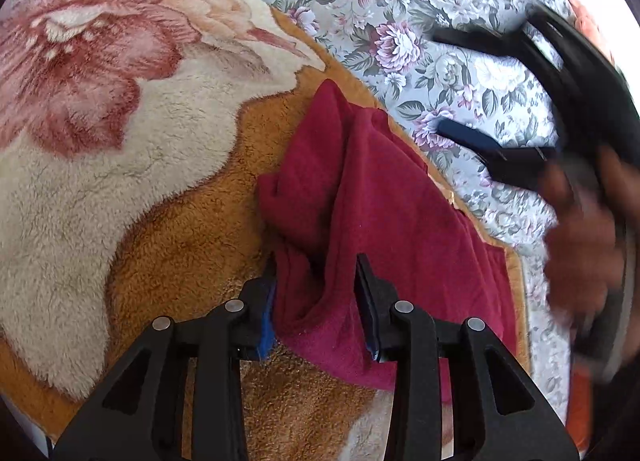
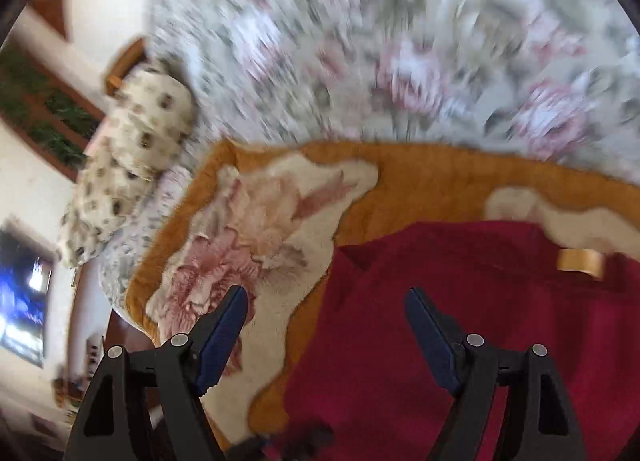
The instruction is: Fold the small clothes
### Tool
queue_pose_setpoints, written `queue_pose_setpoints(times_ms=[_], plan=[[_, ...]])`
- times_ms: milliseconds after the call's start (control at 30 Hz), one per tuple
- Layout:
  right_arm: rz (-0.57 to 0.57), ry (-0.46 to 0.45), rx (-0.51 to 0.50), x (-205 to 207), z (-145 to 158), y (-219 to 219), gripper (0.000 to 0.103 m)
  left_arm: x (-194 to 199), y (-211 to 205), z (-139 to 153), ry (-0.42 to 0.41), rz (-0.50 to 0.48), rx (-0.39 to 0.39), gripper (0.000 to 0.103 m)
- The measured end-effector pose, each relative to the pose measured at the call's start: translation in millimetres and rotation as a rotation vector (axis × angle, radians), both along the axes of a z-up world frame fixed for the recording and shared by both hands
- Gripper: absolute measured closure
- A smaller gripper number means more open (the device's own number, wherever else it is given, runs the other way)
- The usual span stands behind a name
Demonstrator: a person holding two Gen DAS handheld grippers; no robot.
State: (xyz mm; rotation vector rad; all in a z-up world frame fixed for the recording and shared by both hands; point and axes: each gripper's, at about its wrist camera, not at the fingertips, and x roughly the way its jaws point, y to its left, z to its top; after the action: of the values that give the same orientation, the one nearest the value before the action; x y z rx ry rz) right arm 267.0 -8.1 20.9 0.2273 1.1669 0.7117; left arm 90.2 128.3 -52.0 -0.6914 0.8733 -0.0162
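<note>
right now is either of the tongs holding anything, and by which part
The left tongs pinch a bunched fold at the near edge of the red garment. The right tongs are open, holding nothing.

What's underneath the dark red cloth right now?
The red cloth lies on a fuzzy orange-and-cream flower blanket, which sits on a floral bedsheet. Whatever lies directly beneath the cloth's middle is covered.

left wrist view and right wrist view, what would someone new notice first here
The dark red garment stands out first, bunched between the fingers of the left gripper on the orange plush blanket with its big pink flower. To its right, the right gripper hangs open and blurred over the grey floral bedsheet.
</note>
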Motion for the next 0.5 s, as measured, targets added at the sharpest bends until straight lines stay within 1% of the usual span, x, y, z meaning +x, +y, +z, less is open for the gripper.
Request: queue_pose_setpoints(times_ms=[33, 133, 167, 200, 267, 333, 367, 400, 467, 500], plan=[[0.014, 0.058, -0.025, 11, -9, 13, 0.024, 1, -2, 1, 0.0, -0.006, 0.015, 0.067], [-0.004, 0.195, -0.258, 33, -37, 49, 0.024, 2, -7, 1, 0.0, -0.023, 0.041, 0.063], [0.001, 0.208, -0.29, 36, -41, 57, 0.024, 2, -7, 1, -0.001, -0.026, 0.043, 0.062], [0.003, 0.201, -0.333, 39, -43, 67, 0.024, 2, -7, 1, -0.002, -0.027, 0.042, 0.062], [0.012, 0.175, -0.368, 42, -42, 83, 0.024, 1, -6, 0, -0.006, -0.028, 0.027, 0.062], [0.025, 0.182, -0.421, 46, -47, 99, 0.024, 1, -4, -2, -0.009, -0.031, 0.014, 0.062], [0.018, 0.185, -0.489, 51, -52, 106, 0.026, 1, -4, -2, -0.01, -0.032, 0.01, 0.062], [0.01, 0.19, -0.536, 53, -57, 110, 0.03, 0, -3, -2, -0.011, -0.033, 0.008, 0.062], [0.004, 0.202, -0.584, 57, -63, 118, 0.044, 0, -3, -2, -0.013, -0.035, 0.003, 0.062], [-0.001, 0.205, -0.61, 59, -66, 120, 0.047, -1, -2, -2, -0.013, -0.035, -0.001, 0.062]])
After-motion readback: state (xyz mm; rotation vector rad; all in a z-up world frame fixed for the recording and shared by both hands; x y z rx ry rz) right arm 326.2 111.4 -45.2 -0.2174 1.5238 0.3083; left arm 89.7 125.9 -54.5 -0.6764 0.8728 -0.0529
